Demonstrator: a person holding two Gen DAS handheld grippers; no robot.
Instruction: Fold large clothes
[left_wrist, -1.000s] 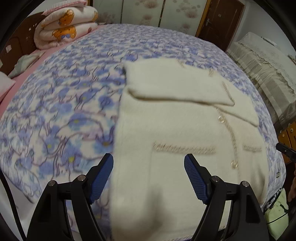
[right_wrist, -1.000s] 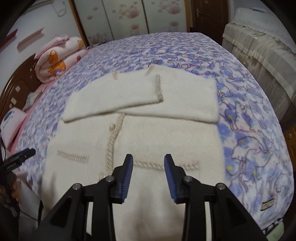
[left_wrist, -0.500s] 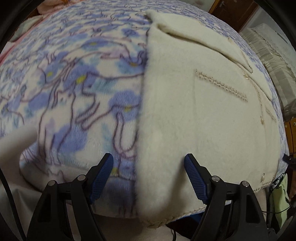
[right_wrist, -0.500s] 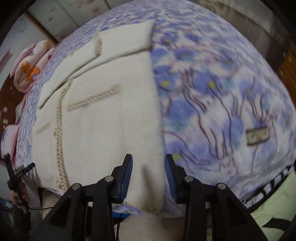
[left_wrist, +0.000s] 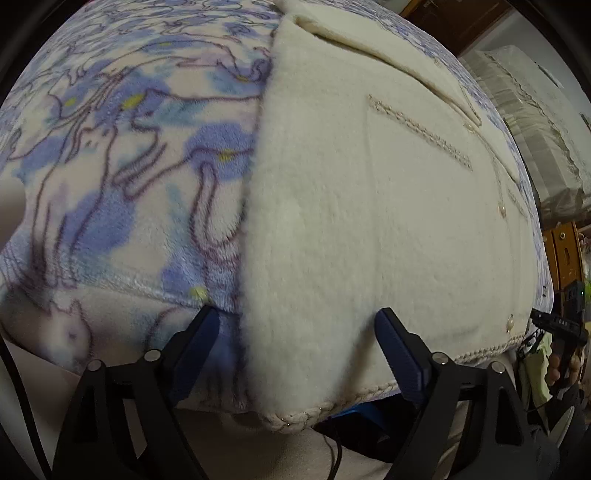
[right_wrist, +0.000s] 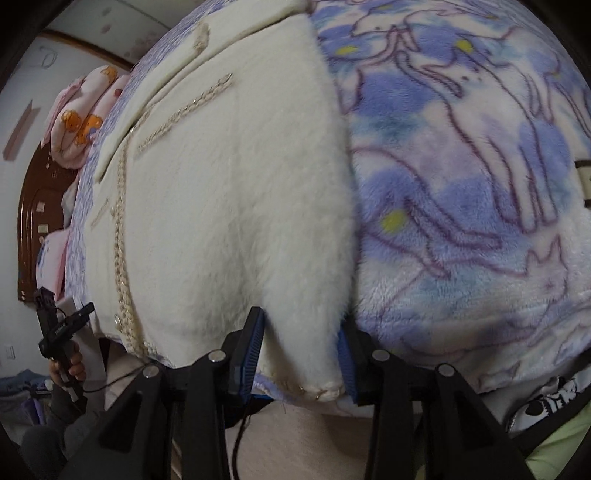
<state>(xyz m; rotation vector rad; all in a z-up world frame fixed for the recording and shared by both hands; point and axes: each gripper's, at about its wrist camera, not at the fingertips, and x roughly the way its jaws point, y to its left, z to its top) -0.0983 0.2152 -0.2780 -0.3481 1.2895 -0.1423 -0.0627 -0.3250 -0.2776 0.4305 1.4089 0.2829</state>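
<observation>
A cream fleece cardigan (left_wrist: 369, 206) with braided trim and pearl buttons lies flat on the bed, sleeves folded across its upper part. Its hem hangs over the near bed edge. My left gripper (left_wrist: 295, 354) is open, its blue pads either side of the cardigan's bottom left corner, at the hem. In the right wrist view the cardigan (right_wrist: 229, 206) fills the left half. My right gripper (right_wrist: 301, 354) is open, narrower, with its pads straddling the bottom right hem corner; the fabric sits between them.
A blue and white floral fleece blanket (left_wrist: 110, 155) covers the bed, also in the right wrist view (right_wrist: 461, 184). A folded pink bear quilt (right_wrist: 85, 118) and a dark wooden headboard (right_wrist: 33, 221) are far left. A covered sofa (left_wrist: 535, 122) stands at the right.
Both grippers have dropped from above the cardigan down and forward to its hem corners at the bed edge. The pads now straddle the hem. The cardigan has not moved.
</observation>
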